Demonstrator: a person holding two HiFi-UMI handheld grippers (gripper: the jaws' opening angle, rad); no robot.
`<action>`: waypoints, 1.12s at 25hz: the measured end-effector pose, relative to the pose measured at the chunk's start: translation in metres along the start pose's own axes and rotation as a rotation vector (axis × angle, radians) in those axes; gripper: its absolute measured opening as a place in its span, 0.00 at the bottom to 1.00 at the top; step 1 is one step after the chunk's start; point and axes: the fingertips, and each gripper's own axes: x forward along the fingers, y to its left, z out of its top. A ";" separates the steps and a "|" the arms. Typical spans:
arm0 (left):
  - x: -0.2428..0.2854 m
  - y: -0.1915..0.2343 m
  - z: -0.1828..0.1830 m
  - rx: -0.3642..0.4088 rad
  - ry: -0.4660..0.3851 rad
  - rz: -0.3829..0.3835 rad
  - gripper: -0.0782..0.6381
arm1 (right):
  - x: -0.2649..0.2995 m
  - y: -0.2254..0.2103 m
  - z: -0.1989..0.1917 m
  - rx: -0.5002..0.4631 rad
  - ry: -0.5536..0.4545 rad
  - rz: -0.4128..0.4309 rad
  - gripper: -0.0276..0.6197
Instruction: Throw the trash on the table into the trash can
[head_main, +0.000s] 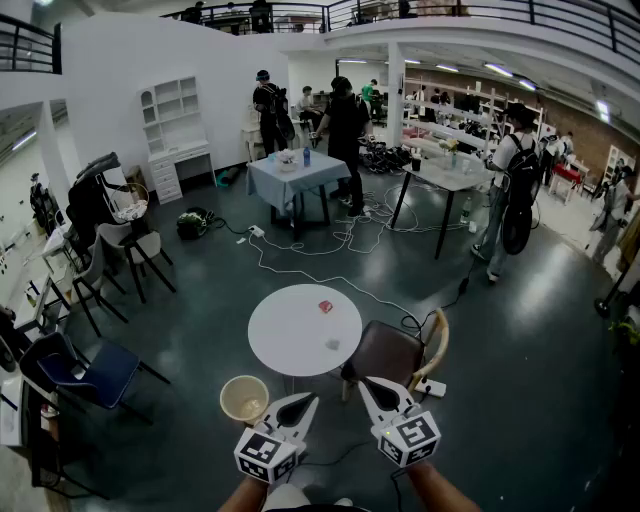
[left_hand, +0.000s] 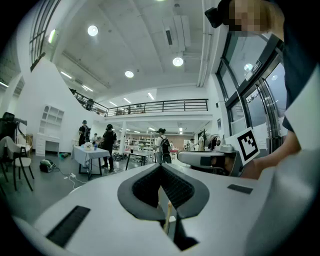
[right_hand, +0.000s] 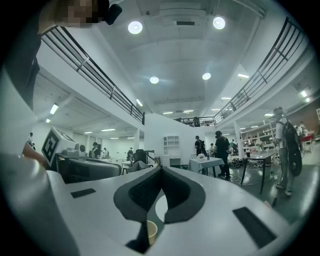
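On the round table (head_main: 285, 335) lie a red scrap (head_main: 325, 306) and pale scrap (head_main: 332, 344); both hand-held grippers (head_main: 311, 400) (head_main: 364, 382) are closed.

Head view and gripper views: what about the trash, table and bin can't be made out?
- Red trash piece, pale scrap on round table: too small in head view to identify.
- Trash can: right gripper view shows a sliver; the right gripper hides the rest.
- Left gripper view: left gripper hides nearly all the table.
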 end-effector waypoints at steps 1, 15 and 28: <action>0.000 0.000 -0.001 0.001 -0.002 0.003 0.12 | -0.001 -0.001 0.000 0.002 -0.002 -0.002 0.07; 0.015 0.040 -0.007 -0.029 0.009 0.017 0.12 | 0.031 -0.017 -0.014 0.012 0.034 -0.028 0.07; 0.081 0.171 -0.009 -0.079 0.018 -0.030 0.12 | 0.157 -0.058 -0.020 -0.012 0.076 -0.078 0.07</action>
